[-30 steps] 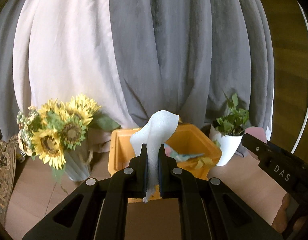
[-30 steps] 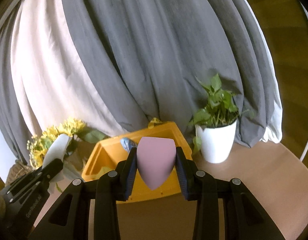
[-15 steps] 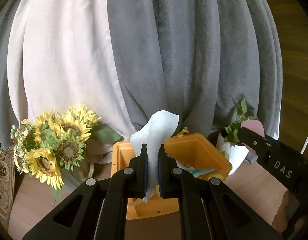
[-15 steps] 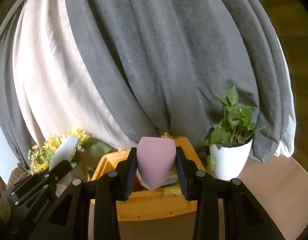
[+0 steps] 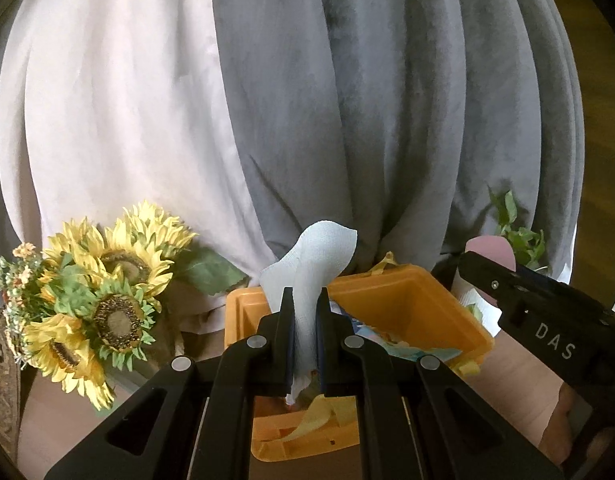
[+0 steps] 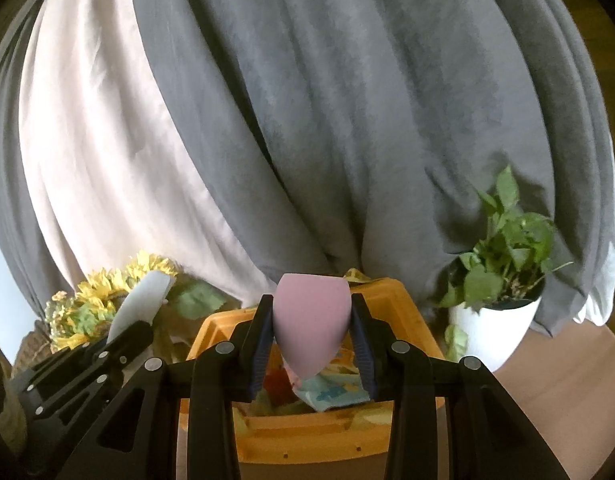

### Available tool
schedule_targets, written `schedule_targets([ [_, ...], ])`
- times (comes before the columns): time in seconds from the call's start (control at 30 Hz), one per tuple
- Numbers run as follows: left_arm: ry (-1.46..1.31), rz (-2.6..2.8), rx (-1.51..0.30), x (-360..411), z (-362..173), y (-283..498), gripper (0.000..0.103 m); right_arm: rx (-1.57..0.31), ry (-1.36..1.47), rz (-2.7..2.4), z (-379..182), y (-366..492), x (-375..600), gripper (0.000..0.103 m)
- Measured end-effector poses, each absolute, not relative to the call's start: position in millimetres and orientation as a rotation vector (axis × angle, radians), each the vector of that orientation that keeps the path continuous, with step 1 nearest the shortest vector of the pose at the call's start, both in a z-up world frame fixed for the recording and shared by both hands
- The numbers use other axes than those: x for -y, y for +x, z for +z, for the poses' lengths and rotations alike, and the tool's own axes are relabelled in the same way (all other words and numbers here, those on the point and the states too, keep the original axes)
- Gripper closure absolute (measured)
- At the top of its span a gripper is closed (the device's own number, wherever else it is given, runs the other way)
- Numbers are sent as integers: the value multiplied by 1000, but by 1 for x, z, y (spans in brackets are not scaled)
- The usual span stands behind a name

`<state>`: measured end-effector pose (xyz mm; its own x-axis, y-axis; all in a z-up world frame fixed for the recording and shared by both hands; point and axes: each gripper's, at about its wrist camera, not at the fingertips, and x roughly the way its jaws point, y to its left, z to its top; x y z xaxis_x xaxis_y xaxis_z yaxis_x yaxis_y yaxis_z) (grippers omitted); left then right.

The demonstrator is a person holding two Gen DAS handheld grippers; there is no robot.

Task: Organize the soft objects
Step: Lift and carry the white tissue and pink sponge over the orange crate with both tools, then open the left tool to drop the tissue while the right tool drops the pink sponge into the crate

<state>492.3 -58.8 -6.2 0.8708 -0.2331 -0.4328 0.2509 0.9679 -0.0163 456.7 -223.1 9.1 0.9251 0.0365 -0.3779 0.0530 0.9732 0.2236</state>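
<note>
Soft matt cloth and foam against hard plastic.

The pale blue woven cloth (image 5: 311,276) looks thin, matt and finely textured; the pink teardrop foam sponge (image 6: 311,320) is smooth and matt. The left black plastic tool (image 5: 305,344) and the right black plastic tool (image 6: 312,340) have a dull sheen, with small bright metal pins. The orange plastic bin (image 6: 387,304) is smooth and slightly glossy. The grey curtain (image 6: 347,120) is heavy, napped fabric; the pale cream curtain (image 5: 107,120) is smoother with a faint sheen. The white plant pot (image 6: 495,332) is glossy. The brown counter (image 6: 567,380) appears smooth and matt.
</note>
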Motion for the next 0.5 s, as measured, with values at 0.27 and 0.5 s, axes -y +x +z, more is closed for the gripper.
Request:
schedule_targets([
  [0.27,41,-243,-480,57,-19,509,93,-437,225,17,-6,483,216,65],
  [0.5,51,-244,-499,60,-30,520,93,-476,215,38,-18,502,209,65],
])
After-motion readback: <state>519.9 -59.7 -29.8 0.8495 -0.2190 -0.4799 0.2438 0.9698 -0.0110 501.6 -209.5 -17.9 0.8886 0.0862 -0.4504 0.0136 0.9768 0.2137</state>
